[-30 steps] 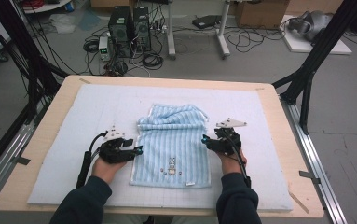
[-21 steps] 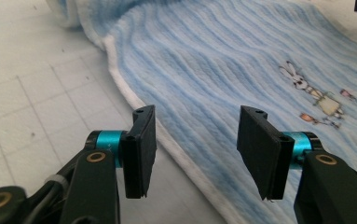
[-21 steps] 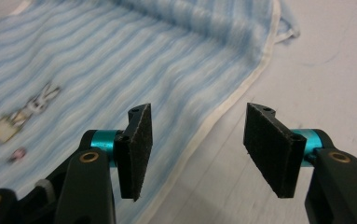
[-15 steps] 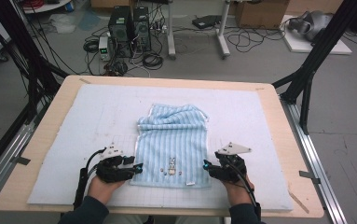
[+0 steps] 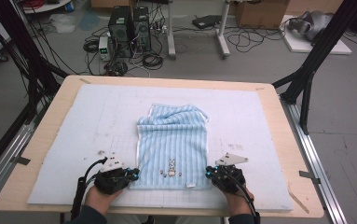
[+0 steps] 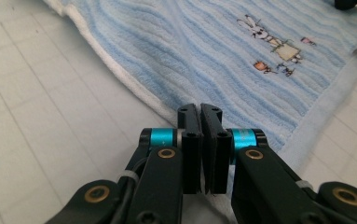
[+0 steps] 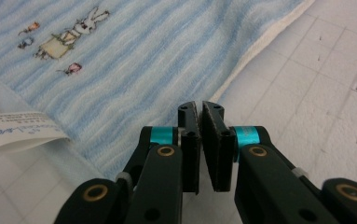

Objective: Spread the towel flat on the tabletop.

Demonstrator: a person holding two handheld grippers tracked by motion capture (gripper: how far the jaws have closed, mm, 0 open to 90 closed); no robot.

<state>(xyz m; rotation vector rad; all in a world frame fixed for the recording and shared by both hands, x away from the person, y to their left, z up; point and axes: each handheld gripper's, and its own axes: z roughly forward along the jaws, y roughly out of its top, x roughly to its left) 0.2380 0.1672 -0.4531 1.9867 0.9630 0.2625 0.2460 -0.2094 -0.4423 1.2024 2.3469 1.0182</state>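
The blue striped towel (image 5: pixel 172 147) lies flat on the bench (image 5: pixel 269 100), spread between the two claws. The left claw (image 6: pixel 200 111) has just closed on the towel's near left corner; the right claw (image 7: pixel 200 108) has just closed on its near right corner, beside the white label (image 7: pixel 17 130).

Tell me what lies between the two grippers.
High view: the blue striped towel's near hem, with its rabbit motif, spans from left gripper to right gripper.

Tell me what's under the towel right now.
The towel lies on the pale blue gridded mat, which shows all round it. Its far end is bunched into folds; whatever lies beneath the cloth is covered and cannot be seen.
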